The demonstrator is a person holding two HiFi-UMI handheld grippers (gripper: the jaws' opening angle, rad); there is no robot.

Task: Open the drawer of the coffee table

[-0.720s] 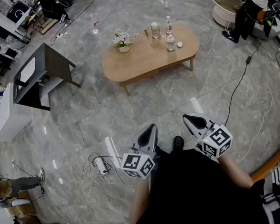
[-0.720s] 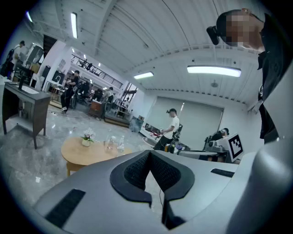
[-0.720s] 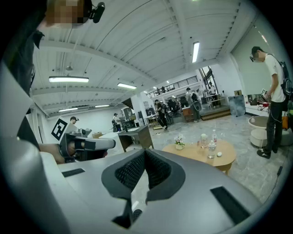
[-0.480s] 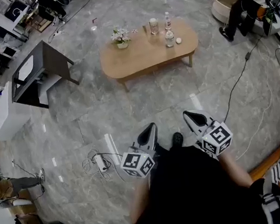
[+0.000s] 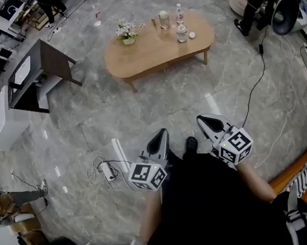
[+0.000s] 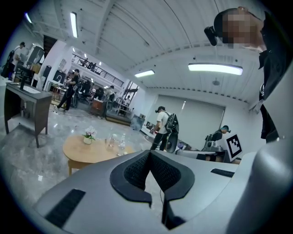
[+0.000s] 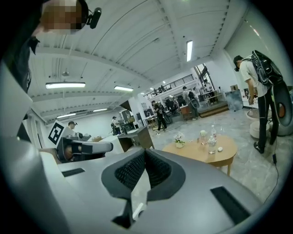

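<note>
Left gripper (image 5: pixel 161 139) and right gripper (image 5: pixel 208 122) — both clenched, nothing between jaws — held well short of the coffee table (image 5: pixel 158 51) (bottles, flowers on top).

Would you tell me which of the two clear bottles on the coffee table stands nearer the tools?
The bottle beside the small white object; the other bottle stands behind it at the coffee table's far edge, next to the glass jar.
</note>
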